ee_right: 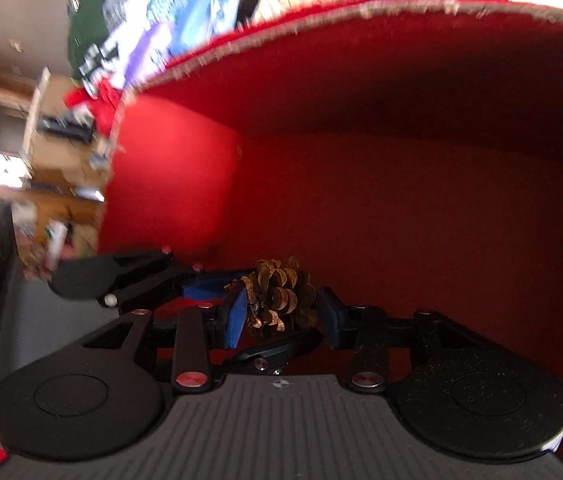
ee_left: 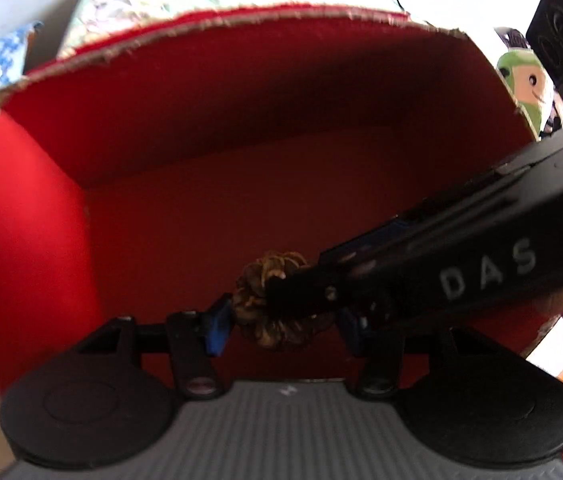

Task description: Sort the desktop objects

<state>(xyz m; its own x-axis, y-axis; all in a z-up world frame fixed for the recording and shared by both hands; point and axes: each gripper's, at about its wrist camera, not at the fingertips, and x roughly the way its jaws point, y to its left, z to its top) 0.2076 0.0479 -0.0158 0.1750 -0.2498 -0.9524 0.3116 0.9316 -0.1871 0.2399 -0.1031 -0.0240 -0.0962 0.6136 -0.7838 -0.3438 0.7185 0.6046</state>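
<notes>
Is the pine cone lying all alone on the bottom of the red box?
No, the pine cone sits between the blue pads of the right tongs, inside the red box, with the left tongs around it too.

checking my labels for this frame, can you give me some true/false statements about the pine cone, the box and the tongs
1. A pine cone sits between the blue pads of the right tongs. True.
2. The box is lined in green. False: its inside is red.
3. The pine cone lies alone on the box floor with no tongs near it. False: both tongs are at it, and the left tongs flank it too.
4. The right tongs reach into the left wrist view from the right. True.
5. A green plush toy shows beyond the box rim. True.
</notes>
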